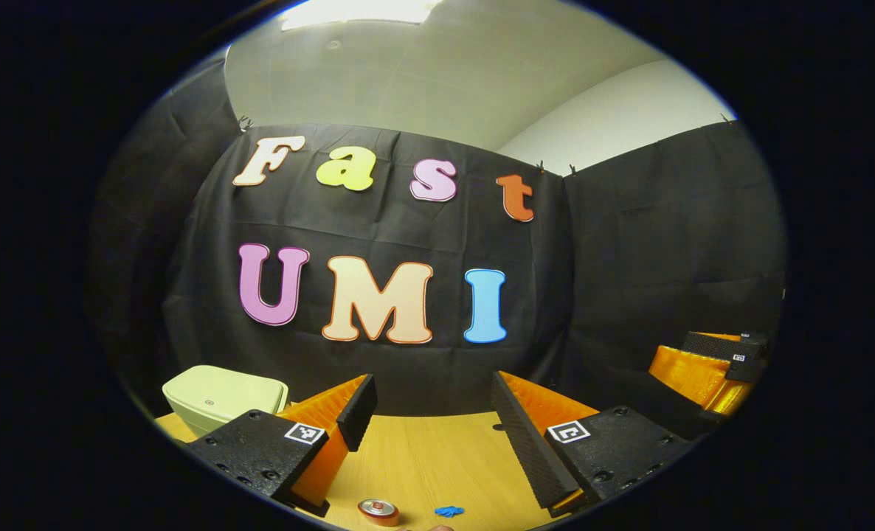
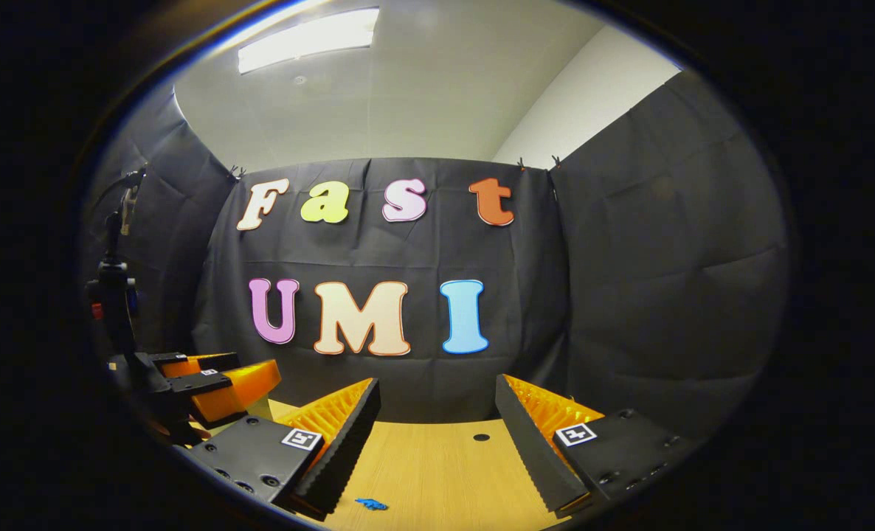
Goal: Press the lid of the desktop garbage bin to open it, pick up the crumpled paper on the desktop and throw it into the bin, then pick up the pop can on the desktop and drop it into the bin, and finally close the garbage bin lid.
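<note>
Bin closed at table's far left, both grippers held above the desktop

Garbage bin [image 1: 220, 398] sits at the far left of the wooden table [image 1: 423, 457] in the left gripper view, pale green, lid down, close to the black cloth wall and partly hidden behind that gripper's left finger. Pop can [image 1: 378, 510] stands upright near the table's front edge, its silver top showing at the bottom of the same view, with a small blue scrap [image 1: 449, 510] lying just to its right. The left gripper [image 1: 430, 413] hangs above the table with its jaws spread wide and nothing between them. The right gripper [image 2: 437, 420] is likewise spread wide and empty over bare wood; in its own view the blue scrap [image 2: 371, 504] lies below its left finger. Each view catches the other gripper off to one side
</note>
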Tool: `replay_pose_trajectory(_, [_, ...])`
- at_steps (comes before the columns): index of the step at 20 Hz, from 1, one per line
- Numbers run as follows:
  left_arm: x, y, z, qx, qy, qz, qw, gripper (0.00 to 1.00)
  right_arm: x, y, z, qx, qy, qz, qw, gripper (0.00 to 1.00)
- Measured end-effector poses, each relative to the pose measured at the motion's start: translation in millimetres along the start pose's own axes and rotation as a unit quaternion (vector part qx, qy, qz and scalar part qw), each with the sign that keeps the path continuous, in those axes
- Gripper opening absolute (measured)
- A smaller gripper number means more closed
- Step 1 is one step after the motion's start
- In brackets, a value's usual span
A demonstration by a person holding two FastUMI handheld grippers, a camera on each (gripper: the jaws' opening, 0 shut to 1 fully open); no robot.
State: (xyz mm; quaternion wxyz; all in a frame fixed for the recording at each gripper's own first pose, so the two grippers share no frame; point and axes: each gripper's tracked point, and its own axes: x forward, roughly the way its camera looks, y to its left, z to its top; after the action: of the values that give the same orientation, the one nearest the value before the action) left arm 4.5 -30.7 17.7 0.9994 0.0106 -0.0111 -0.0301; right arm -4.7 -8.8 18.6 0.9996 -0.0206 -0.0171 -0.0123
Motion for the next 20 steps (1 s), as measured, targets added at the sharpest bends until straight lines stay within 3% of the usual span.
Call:
replay_pose_trajectory(6, [-3.9, -5.2, -4.2, 0.0, 0.002, -0.001, 1.0, 0.92, -4.4, 6.3, -0.5, -0.007, -0.001, 0.006, 1.0, 0.98])
replay_pose_trajectory(13, [-16.4, 16.2, -5.4, 0.014, 0.007, 0.043, 0.999, 0.93, -5.9, 13.2, 0.1, -0.018, -0.024, 0.025, 0.999, 0.98])
replay_pose_trajectory(16, [-20.0, 19.7, -4.3, 0.001, 0.007, 0.055, 0.998, 0.87, 2.0, 13.3, -10.2, -0.013, -0.012, 0.035, 0.999, 0.99])
replay_pose_trajectory(20, [-21.8, 26.8, 0.8, 0.019, 0.002, 0.07, 0.997, 0.7, 7.8, 10.3, -16.1, 0.003, -0.007, 0.05, 0.999, 0.98])
